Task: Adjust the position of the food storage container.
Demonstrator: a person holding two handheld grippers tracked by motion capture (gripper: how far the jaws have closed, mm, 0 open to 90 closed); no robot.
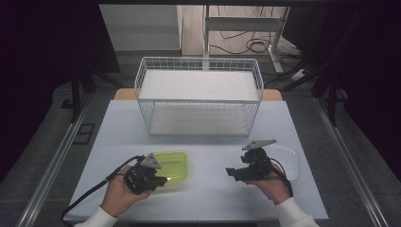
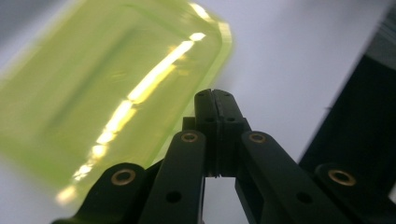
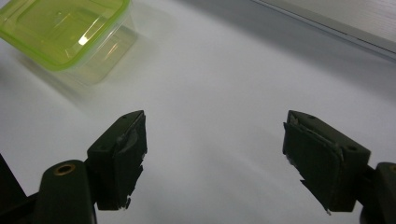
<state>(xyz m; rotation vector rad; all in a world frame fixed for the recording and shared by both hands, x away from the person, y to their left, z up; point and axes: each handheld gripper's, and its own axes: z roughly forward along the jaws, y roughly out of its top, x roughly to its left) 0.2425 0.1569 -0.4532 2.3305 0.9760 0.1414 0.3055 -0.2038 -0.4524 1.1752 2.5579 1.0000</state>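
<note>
White table (image 1: pixel 208 184) bears an unlabelled yellow-green container (image 1: pixel 172 166), lid on.

Dim surroundings, glare, close-up blur

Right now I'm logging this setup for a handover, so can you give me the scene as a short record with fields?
surface: white table
container: yellow-green lidded box, front left, lid on
left hand-held gripper: jaws together, at the box's near edge; whether it pinches the rim cannot be told
right hand-held gripper: jaws wide apart, holding nothing, above bare table
other item: clear lid-like piece just behind the right hand
storage: white wire basket at the back centre, nothing visible inside
</note>
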